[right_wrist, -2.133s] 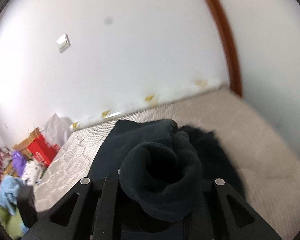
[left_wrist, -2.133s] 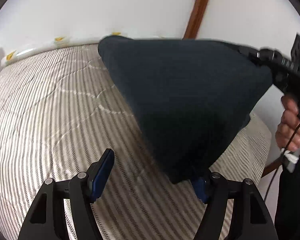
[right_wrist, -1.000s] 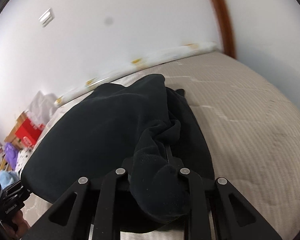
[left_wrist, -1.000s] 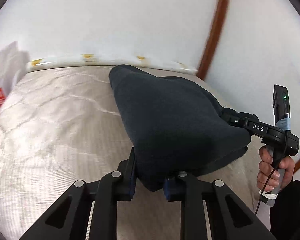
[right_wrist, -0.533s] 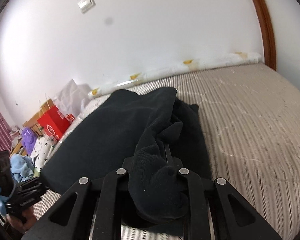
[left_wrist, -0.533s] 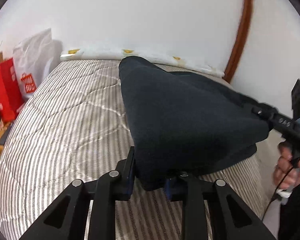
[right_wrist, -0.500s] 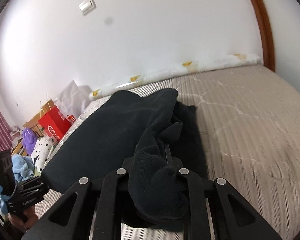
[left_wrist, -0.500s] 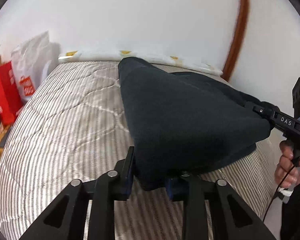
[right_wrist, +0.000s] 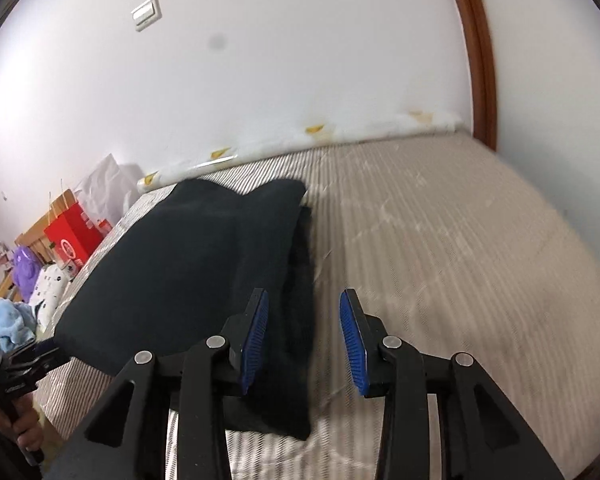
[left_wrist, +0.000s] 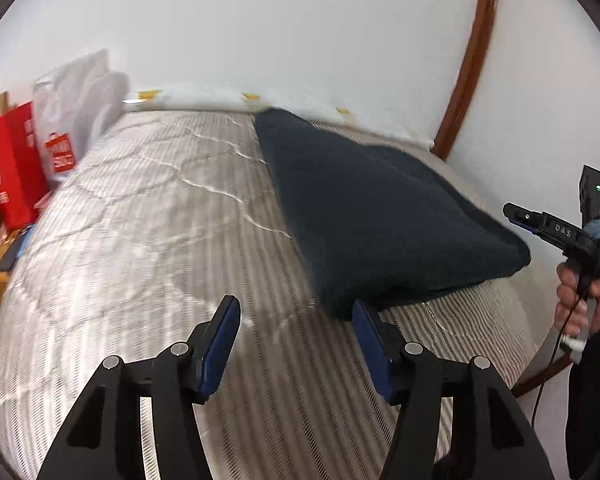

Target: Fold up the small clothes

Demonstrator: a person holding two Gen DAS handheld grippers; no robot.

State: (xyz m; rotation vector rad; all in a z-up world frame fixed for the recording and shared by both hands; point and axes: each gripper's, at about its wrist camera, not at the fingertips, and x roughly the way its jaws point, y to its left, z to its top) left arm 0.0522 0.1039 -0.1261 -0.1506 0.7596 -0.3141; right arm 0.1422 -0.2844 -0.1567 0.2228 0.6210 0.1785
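Note:
A dark navy garment (left_wrist: 380, 216) lies folded flat on the striped mattress (left_wrist: 140, 240). In the left wrist view my left gripper (left_wrist: 296, 340) hovers at the garment's near corner. Its jaws are opening and only mattress shows between them; the corner just touches the right pad (left_wrist: 370, 348). In the right wrist view the garment (right_wrist: 188, 264) spreads to the left. My right gripper (right_wrist: 304, 336) is over its right edge, jaws opening. A strip of cloth lies under the gap and the pads do not press it. A hand (left_wrist: 580, 300) holds the right gripper (left_wrist: 516, 216).
A white bolster (right_wrist: 260, 148) with yellow marks runs along the wall. A brown wooden frame (right_wrist: 480, 60) stands at the right. Off the mattress's left edge sit a red bag (left_wrist: 4, 176), a white plastic bag (left_wrist: 76, 96) and several piled clothes (right_wrist: 24, 280).
Both grippers have let go of the garment. Their jaws went from shut on the cloth to apart, and the garment now rests flat on the mattress.

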